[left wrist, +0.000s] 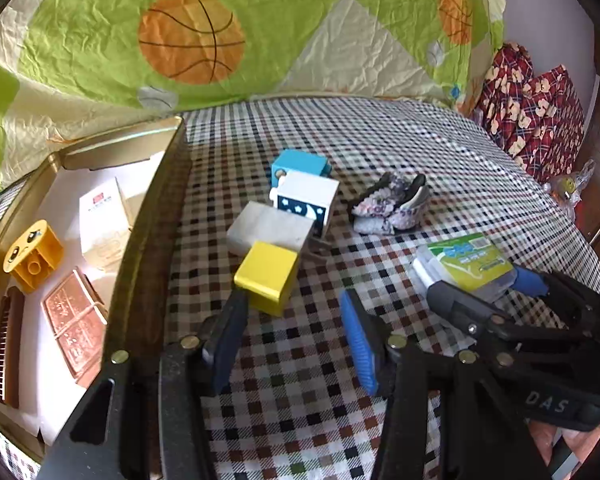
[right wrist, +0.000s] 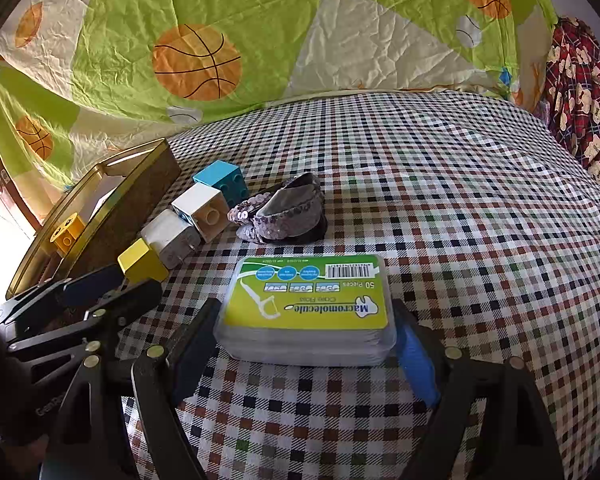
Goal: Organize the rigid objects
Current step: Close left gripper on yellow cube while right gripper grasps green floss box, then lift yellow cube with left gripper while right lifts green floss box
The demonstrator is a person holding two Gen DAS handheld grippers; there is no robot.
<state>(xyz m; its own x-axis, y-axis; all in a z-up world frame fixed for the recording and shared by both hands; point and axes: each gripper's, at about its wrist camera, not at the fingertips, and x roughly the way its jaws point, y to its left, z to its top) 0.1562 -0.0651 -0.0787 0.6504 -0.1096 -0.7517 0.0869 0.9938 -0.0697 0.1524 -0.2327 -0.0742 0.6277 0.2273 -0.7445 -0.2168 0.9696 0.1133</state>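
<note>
Foreground, right wrist view: right gripper (right wrist: 306,314) closed across the floss box (right wrist: 308,280), fingers (right wrist: 192,344) seemingly pressed on both short ends, box flat on the checked cloth (right wrist: 460,200), long axis running side to side across the frame.

Foreground, left wrist view: left gripper (left wrist: 294,308) part-spread and pinching nothing, one finger (left wrist: 224,340) tip touching the near corner of the yellow block (left wrist: 266,276), the blue-padded finger clear of it.

Just beyond: yellow block directly ahead of the left fingers and a little left of their centre line, first in a touching row with a grey-white block (left wrist: 270,226), a white brick (left wrist: 306,198) and a blue brick (left wrist: 300,162), climbing toward frame centre. Sequinned pouch (left wrist: 392,204) right of that row.

Left edge of the frame: gold tin (left wrist: 148,216), already holding a yellow face brick (left wrist: 32,256), just beside the row. Left hand judged nearer both block and tin; short forward reach before closing.
</note>
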